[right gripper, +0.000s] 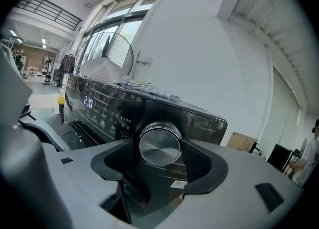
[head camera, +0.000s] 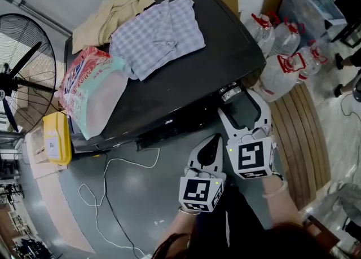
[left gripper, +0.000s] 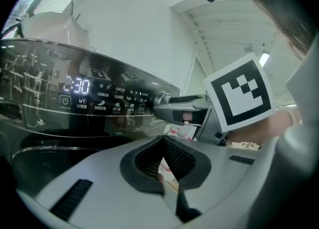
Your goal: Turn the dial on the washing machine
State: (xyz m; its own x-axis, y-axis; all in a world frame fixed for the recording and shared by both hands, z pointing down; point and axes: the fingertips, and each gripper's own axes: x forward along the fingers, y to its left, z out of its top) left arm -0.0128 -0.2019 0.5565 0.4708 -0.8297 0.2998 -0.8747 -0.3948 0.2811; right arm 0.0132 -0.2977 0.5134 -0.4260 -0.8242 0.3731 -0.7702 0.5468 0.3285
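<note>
My left gripper (head camera: 213,142) and right gripper (head camera: 241,105) were smooth pale grey plastic shells, with black ribbed pads (right gripper: 199,160) lining the jaws and small dark slots on top. Each carried a white cube (head camera: 251,157) printed with black square markers. I wore black clothing (head camera: 237,224) and a thin pale band (head camera: 277,189) on my right wrist.

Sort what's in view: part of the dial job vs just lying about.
Job:
washing machine; its dial; right tool, jaws open either side of the dial.

Lying about:
checked cloth, beige cloth and printed bag on the lid; yellow container, fan and water jugs beside the machine; white cable on the floor; left tool, shut, empty.
</note>
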